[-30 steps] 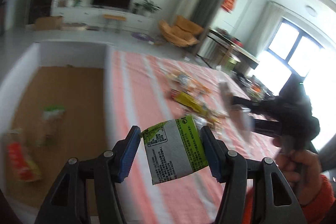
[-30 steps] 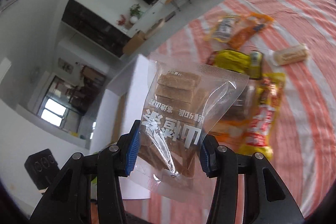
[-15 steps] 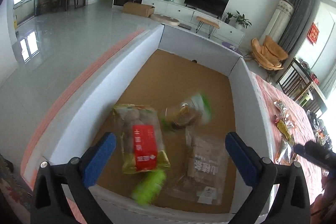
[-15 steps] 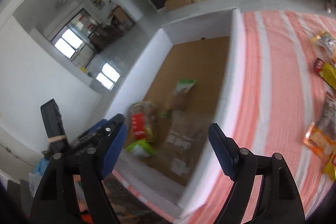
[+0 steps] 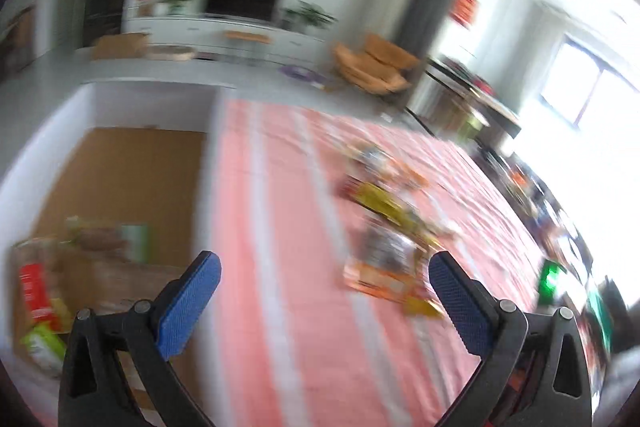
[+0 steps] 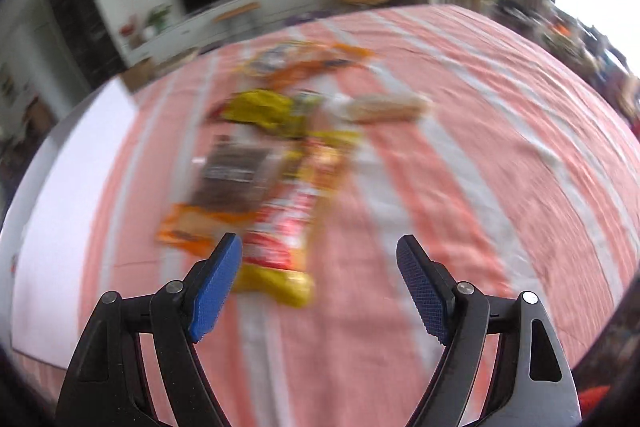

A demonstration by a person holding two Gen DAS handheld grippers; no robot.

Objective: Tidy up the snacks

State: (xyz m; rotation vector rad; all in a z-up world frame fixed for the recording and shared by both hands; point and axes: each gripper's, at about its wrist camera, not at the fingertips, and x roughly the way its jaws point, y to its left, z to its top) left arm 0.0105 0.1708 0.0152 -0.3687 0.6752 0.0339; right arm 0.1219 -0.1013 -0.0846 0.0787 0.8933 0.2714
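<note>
Both claws are wide apart and hold nothing. The left claw (image 5: 324,301) hangs low in its picture, above the white edge where the box (image 5: 52,131) meets the striped cloth (image 5: 280,227). The right claw (image 6: 319,281) sits low in its picture, just above the near end of the snack pile (image 6: 280,155).

The snacks are in two places. A few bags (image 5: 72,267) lie in the box, at the lower left of the left picture. The rest lie in a heap in the middle of the bench, on the pink and white cloth. Both pictures are blurry, so small words on the bags cannot be read.

Closest to the right claw is a red and yellow bag (image 6: 280,251). Its yellow end points at the claw. Beside it, to the left, is an orange packet (image 6: 192,231) with a clear bag of dark snacks (image 6: 236,171) lying partly on it. Farther up is a yellow bag (image 6: 260,111) and a pale long roll (image 6: 388,107) off to the right.

These bags look light and thin. They are likely soft, crinkly and a bit slippery, and they would bend when lifted. The bits inside may crack if squeezed hard. A good place to pinch looks like the flat sealed edge at the end of a bag, not the puffy middle. The red and yellow bag seems the easiest one to take, since nothing lies on top of it.
</note>
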